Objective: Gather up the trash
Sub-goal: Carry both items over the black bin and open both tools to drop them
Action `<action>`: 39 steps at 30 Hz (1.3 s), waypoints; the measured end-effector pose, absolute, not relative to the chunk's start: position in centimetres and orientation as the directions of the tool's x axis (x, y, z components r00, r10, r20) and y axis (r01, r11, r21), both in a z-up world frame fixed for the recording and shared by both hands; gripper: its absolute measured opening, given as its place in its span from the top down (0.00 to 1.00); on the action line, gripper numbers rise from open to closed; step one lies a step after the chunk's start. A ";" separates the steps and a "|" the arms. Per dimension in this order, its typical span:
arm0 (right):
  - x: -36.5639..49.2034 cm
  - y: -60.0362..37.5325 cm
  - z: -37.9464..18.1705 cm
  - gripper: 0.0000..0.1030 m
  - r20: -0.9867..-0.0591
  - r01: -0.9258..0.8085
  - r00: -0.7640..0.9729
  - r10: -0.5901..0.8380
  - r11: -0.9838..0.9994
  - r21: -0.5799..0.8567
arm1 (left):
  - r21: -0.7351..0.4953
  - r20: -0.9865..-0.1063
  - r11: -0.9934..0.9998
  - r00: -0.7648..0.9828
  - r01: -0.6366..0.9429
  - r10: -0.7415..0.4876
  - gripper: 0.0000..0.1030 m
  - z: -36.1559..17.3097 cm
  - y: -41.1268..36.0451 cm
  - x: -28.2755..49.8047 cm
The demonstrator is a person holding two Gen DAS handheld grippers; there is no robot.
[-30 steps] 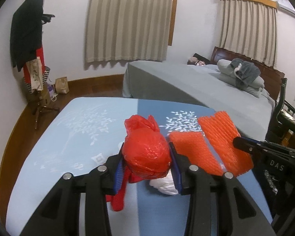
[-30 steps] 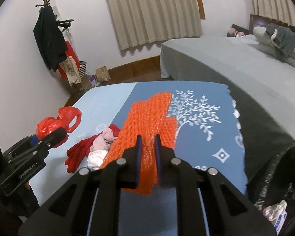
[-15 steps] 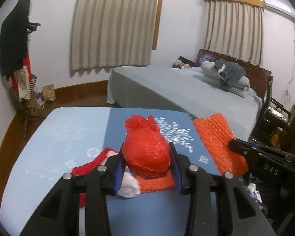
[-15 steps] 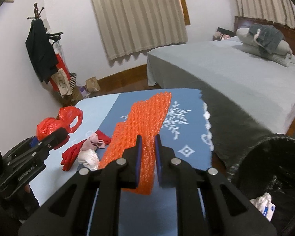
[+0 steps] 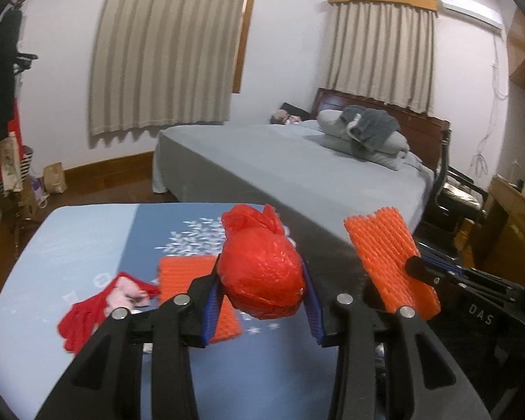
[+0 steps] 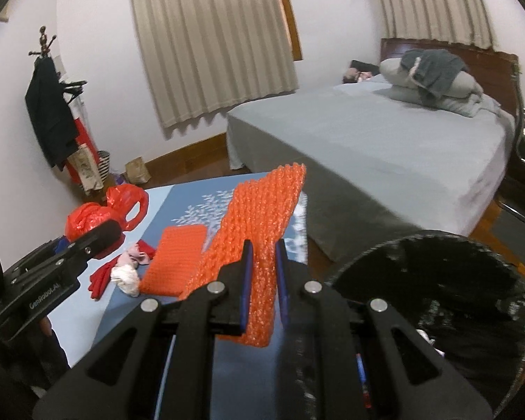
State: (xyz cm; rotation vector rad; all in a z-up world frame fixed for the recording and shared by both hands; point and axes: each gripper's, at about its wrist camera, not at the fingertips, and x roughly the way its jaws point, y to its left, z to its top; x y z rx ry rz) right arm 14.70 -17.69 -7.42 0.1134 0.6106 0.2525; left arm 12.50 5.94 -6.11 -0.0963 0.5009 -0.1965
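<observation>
While red bag [image 5: 262,276] fills left jaws, table w/ bin [image 6: 437,280] partly hidden.

this is a bedroom in a home. there is a big bed [image 5: 297,161] with pillows [image 5: 364,140], long curtains [image 5: 168,52] on the windows, and a coat rack [image 6: 49,105] with clothes.

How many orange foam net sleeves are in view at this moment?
2. One orange foam net sleeve is clamped in the right hand-held gripper; the other sleeve lies flat on the blue table. More may be hidden.
</observation>
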 end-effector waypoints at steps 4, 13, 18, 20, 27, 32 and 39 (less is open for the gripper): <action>14.0 -20.0 -7.4 0.88 -0.546 -0.159 0.805 0.234 0.970 0.181 | -0.134 -0.464 0.968 0.850 0.211 -0.250 0.60 -5.7 3.3 12.7; 12.1 -25.4 -7.5 0.88 -0.538 -0.059 0.829 0.151 0.981 0.184 | -0.117 -0.467 0.943 0.821 0.310 -0.328 0.60 -5.2 -1.9 13.0; 10.7 -28.5 -7.9 0.88 -0.541 -0.003 0.835 0.102 0.983 0.182 | -0.116 -0.470 0.925 0.800 0.362 -0.372 0.60 -5.4 -4.5 13.0; 10.2 -29.9 -8.1 0.88 -0.543 0.022 0.836 0.082 0.983 0.182 | -0.113 -0.470 0.919 0.794 0.378 -0.385 0.60 -5.5 -5.7 12.9; 8.7 -33.5 -8.9 0.88 -0.550 0.094 0.835 0.018 0.980 0.173 | -0.115 -0.474 0.892 0.765 0.436 -0.435 0.60 -5.6 -9.4 13.1; 8.0 -35.7 -9.3 0.88 -0.555 0.126 0.832 -0.011 0.977 0.170 | -0.122 -0.480 0.874 0.743 0.470 -0.466 0.60 -5.9 -11.8 13.1; 7.7 -37.4 -9.7 0.88 -0.565 0.157 0.825 -0.034 0.973 0.171 | -0.122 -0.490 0.855 0.718 0.504 -0.494 0.60 -6.5 -13.9 13.1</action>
